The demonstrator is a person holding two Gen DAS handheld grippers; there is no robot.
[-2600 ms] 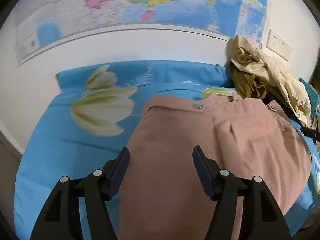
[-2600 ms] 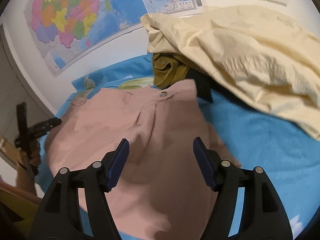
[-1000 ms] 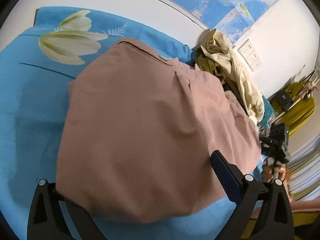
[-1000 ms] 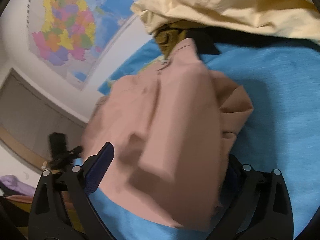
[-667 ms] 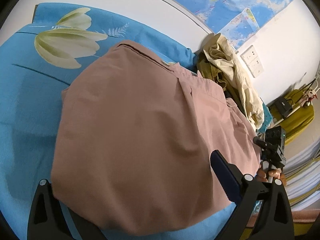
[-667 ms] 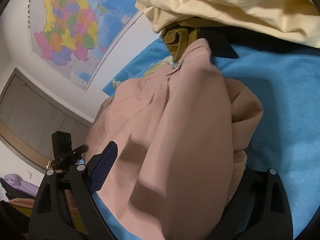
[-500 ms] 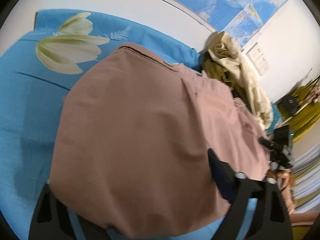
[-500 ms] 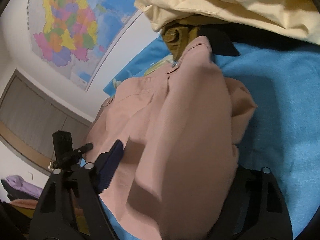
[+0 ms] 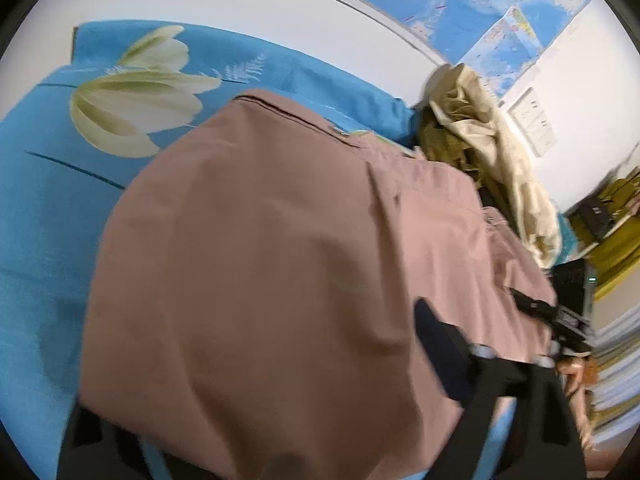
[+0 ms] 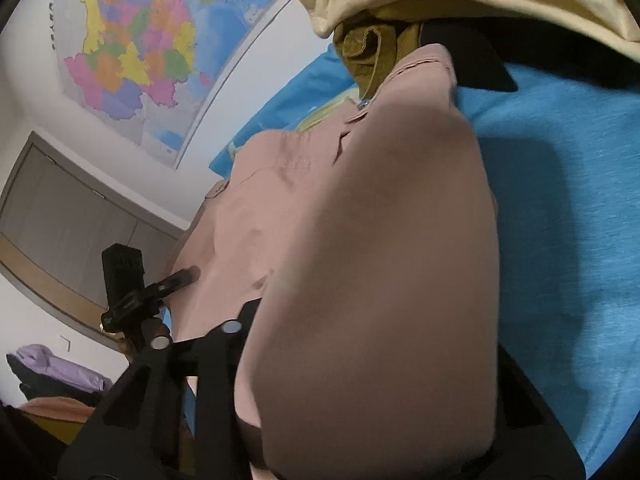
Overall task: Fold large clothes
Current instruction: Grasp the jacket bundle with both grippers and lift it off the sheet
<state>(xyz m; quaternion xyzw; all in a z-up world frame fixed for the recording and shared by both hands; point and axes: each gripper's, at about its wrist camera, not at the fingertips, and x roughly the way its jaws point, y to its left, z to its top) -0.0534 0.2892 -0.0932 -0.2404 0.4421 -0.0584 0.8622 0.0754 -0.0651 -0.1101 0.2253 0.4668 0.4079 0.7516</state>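
Inspector: Location of the pink garment [image 9: 256, 264]?

Assessor: It lies on the blue flowered bedsheet [image 9: 44, 184], waistband toward the wall map [image 10: 132, 44], just beside a pile of cream and olive clothes [image 9: 492, 152].

Inspector: Left gripper [image 9: 256, 412]?

Assessor: Its jaws have just been closing. The near edge of the garment bulges between them and hides one finger. Whether the pads press on the cloth, I cannot tell.

Inspector: Right gripper [image 10: 372, 360]?

Assessor: Jaws also just closing, with a thick fold of the same garment filling the gap. Pads are covered; grip cannot be confirmed
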